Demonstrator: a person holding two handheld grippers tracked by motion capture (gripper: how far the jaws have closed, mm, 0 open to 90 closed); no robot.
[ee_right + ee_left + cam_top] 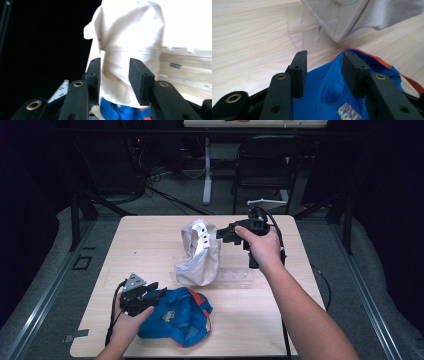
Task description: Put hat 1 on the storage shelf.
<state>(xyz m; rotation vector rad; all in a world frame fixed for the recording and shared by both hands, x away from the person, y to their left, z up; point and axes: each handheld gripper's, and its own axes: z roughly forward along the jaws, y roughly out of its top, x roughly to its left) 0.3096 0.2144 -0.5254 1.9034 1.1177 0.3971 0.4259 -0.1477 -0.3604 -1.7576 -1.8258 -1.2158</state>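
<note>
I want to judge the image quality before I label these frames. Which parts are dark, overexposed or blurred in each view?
High view: the room around the table is nearly black, and the picture is soft overall. Left gripper view: the blue cap close to the camera is soft and the wood grain streaks. Right gripper view: the white cap is overexposed, the tabletop washes out beside it, and the left side is black.

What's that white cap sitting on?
The white cap rests on a clear plastic rack lying on the wooden table. Its slotted edge sticks out beside the cap; the part beneath is covered by the fabric.
</note>
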